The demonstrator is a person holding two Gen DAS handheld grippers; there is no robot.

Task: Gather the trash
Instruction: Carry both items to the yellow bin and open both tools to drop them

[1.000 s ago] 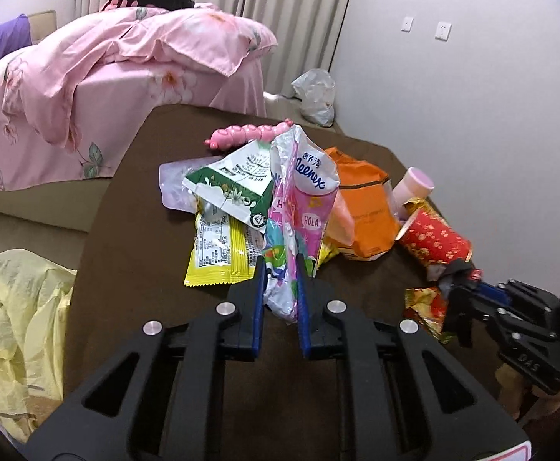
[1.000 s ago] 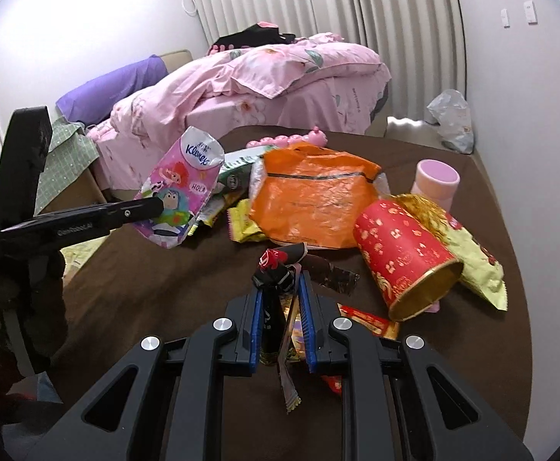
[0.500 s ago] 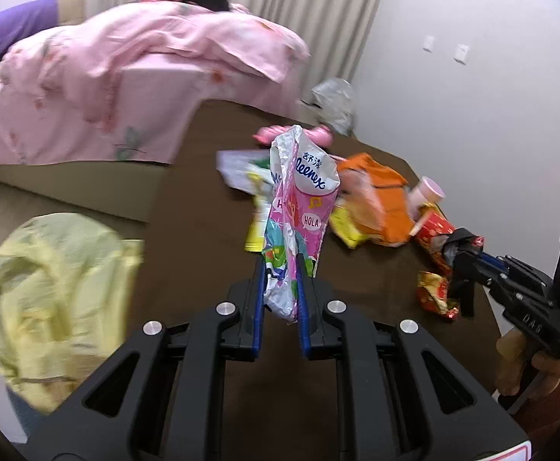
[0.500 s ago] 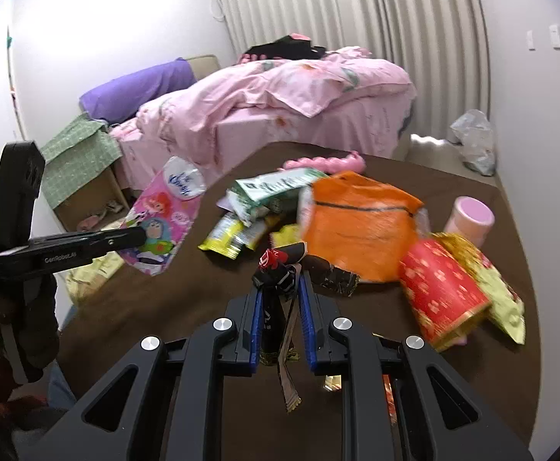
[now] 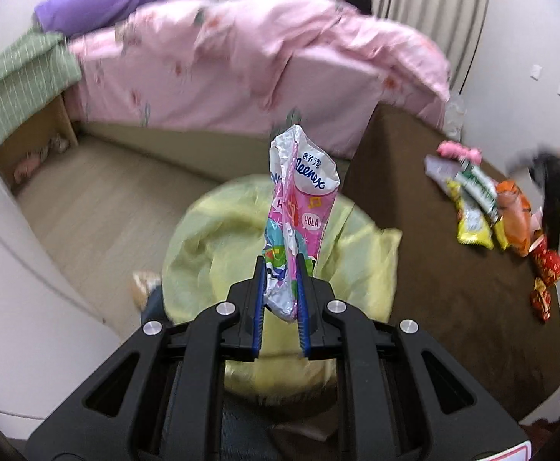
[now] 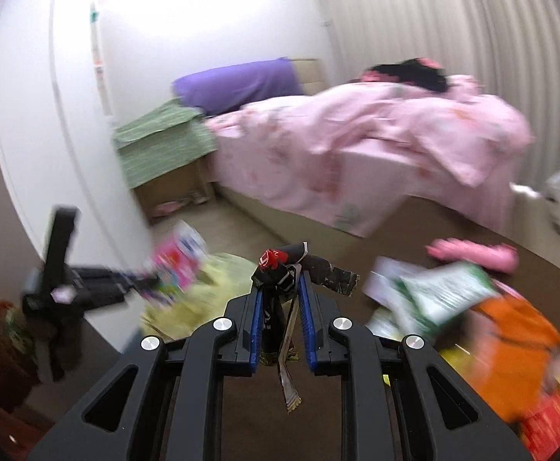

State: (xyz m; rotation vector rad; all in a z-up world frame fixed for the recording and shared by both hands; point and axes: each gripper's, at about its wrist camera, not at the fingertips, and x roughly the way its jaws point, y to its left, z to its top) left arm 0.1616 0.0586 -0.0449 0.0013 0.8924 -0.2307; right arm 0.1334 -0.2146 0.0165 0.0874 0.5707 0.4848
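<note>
My left gripper is shut on a pink Kleenex tissue pack wrapper and holds it upright over the open yellow trash bag on the floor beside the table. My right gripper is shut on a black and red wrapper, held above the brown table's left edge. In the right wrist view the left gripper with the pink pack shows at the left, by the yellow bag. Several wrappers lie on the table.
The brown table holds an orange bag, a green and white packet, a red paper cup and a pink toy. A bed with a pink duvet stands behind. A white wall curves at the left.
Both grippers have swung left, away from the table. The pink pack has gone from over the table to over the yellow bag. Both views are motion-blurred.
</note>
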